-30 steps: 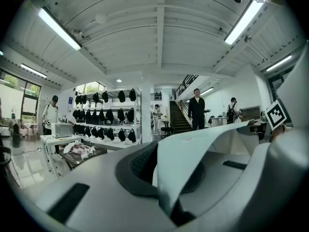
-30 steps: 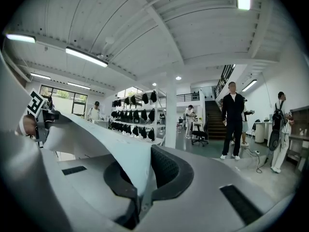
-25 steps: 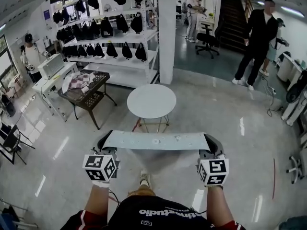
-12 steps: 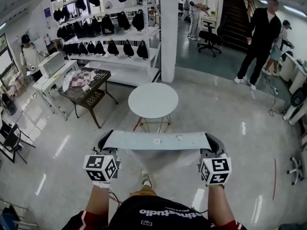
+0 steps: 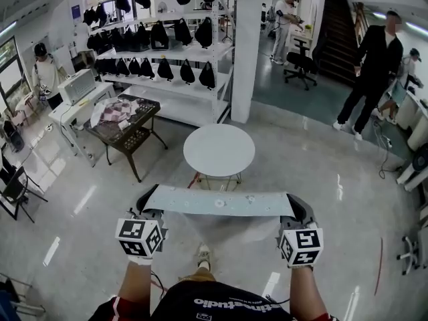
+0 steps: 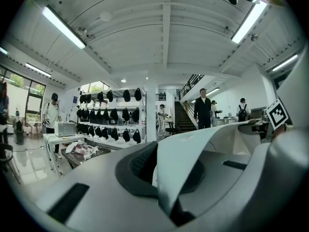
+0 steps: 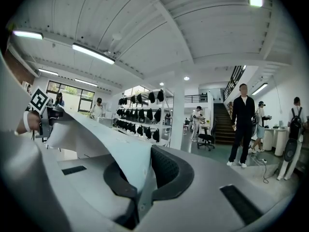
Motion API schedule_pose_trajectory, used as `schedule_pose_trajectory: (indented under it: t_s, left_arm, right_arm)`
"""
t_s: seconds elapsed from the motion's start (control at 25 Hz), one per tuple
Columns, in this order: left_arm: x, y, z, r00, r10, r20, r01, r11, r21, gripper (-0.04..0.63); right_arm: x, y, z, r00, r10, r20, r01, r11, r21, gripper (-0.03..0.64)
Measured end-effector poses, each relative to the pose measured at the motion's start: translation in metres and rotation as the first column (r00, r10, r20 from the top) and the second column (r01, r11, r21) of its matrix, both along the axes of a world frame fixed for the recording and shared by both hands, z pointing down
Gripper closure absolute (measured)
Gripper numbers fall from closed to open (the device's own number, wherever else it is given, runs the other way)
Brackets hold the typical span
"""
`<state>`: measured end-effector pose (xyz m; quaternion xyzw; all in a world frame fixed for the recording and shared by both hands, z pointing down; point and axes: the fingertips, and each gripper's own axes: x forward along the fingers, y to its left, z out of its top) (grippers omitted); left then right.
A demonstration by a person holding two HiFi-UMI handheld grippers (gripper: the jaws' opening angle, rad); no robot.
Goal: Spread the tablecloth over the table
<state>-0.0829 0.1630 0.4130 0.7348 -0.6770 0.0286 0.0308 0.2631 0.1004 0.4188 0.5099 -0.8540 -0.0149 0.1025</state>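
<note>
Between the two claws, the pale grey fabric tablecloth [image 5: 217, 202] is stretched taut, long edge running side to side. The left gripper [image 5: 148, 202] and right gripper [image 5: 297, 207] each pinch a corner. The round white table [image 5: 219, 150] is dead ahead, about equally far from both hands. It's noticeably closer to the cloth than a second ago.

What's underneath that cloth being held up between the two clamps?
Beneath the tablecloth, pinched by the left gripper and right gripper, only shiny floor and a shoe show. The floor right below it is covered.
</note>
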Motion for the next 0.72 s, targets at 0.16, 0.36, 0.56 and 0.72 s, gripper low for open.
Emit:
schedule_pose_trajectory:
  t_s: [0.16, 0.36, 0.56, 0.72]
  left_arm:
    - [-0.012, -0.02, -0.002, 1.0, -0.015, -0.004, 0.015, 1.0, 0.007, 0.575]
    - [-0.022, -0.046, 0.0, 1.0, -0.015, 0.008, 0.015, 1.0, 0.005, 0.575]
    - [-0.024, -0.076, -0.001, 1.0, -0.002, 0.013, 0.002, 1.0, -0.006, 0.575]
    - [-0.027, -0.097, -0.003, 1.0, 0.004, 0.005, -0.004, 1.0, -0.015, 0.575]
  right_arm:
    - [-0.013, -0.022, 0.002, 1.0, -0.016, -0.02, 0.015, 1.0, -0.009, 0.588]
    - [-0.022, -0.048, 0.005, 1.0, -0.02, -0.016, 0.02, 1.0, -0.021, 0.588]
    - [-0.023, -0.076, 0.0, 1.0, -0.012, -0.028, 0.012, 1.0, -0.026, 0.588]
    - [-0.026, -0.096, -0.005, 1.0, -0.009, -0.024, 0.009, 1.0, -0.028, 0.588]
